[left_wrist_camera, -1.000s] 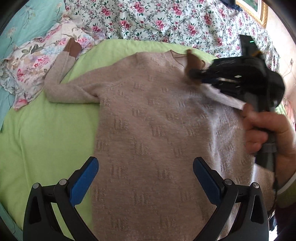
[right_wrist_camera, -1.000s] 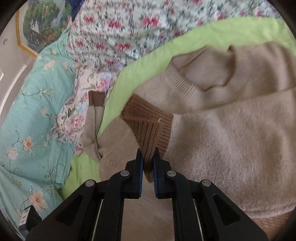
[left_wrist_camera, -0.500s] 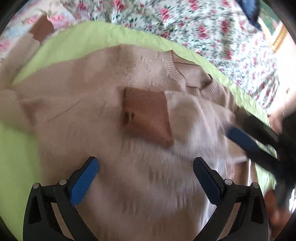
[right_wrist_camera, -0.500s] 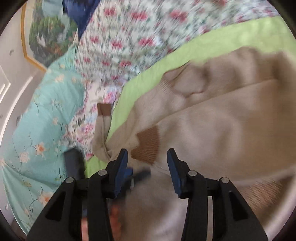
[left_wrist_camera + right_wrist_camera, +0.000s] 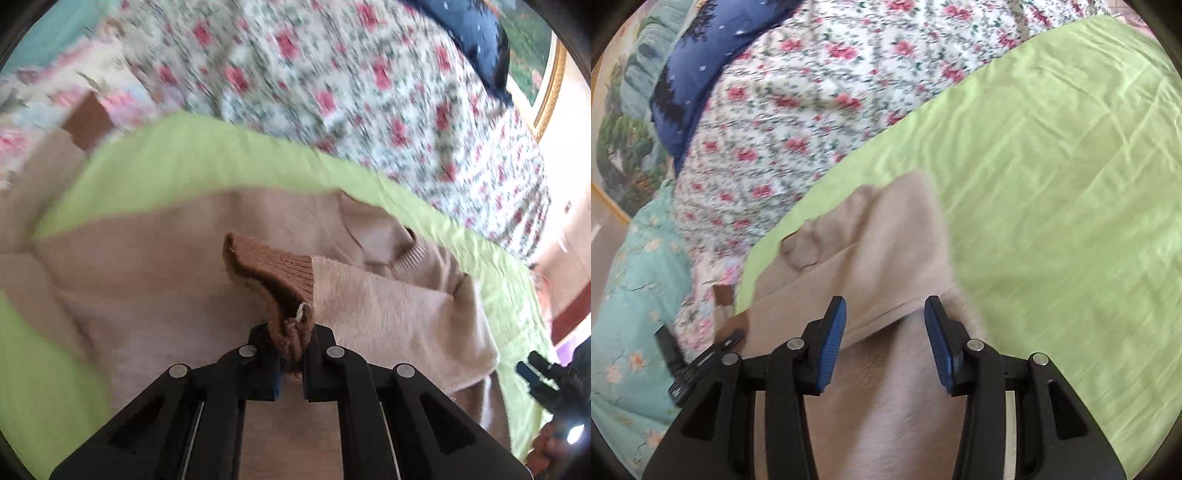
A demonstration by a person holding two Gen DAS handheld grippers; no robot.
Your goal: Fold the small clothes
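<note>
Left wrist view showed the left gripper point(image 5: 290, 350) angled down at the bed, its jaws clamped on the brown ribbed cuff point(image 5: 275, 275) of the beige sweater point(image 5: 388, 306); that sleeve lay folded across the body, the sweater spread on the green sheet point(image 5: 192, 158); the far cuff point(image 5: 88, 122) reached the floral bedding point(image 5: 332, 81). Only the right wrist view showed the right gripper point(image 5: 885, 341) with jaws parted and empty, just opened, hovering over the sweater's edge point(image 5: 886, 236).
</note>
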